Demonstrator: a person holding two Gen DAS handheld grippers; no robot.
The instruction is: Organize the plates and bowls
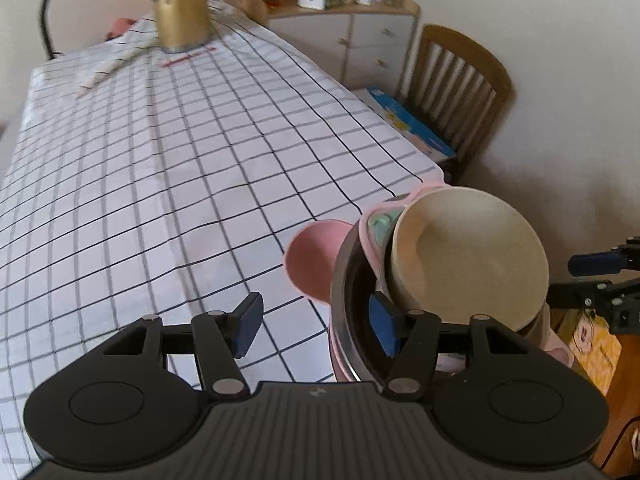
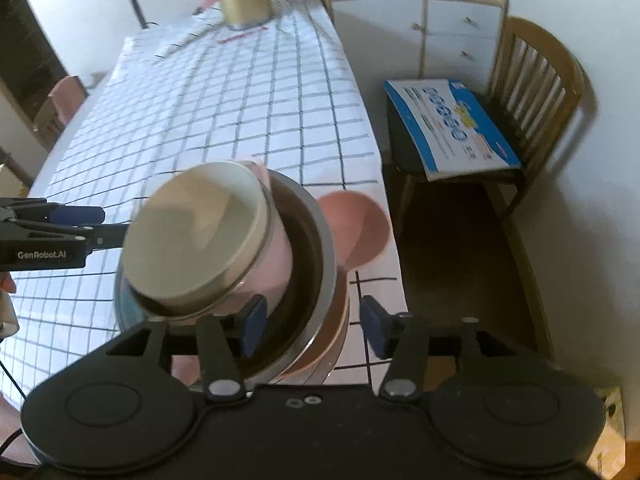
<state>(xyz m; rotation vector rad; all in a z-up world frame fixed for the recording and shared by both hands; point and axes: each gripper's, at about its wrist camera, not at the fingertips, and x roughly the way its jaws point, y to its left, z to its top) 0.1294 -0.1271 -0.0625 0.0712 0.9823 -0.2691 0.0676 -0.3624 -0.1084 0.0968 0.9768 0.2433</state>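
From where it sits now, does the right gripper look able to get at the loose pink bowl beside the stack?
Probably yes. The pink bowl sits alone at the table edge, just ahead of the open right gripper, with nothing between them; the stack stays to its left.

I see a checked tablecloth (image 1: 160, 160) on the table, wooden chair (image 2: 536, 92) right, white cabinet (image 2: 420, 28) far, cream walls.

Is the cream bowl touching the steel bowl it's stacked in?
Cannot tell. In the right wrist view the cream bowl sits tilted on a pink bowl inside the steel bowl, but its underside is hidden.
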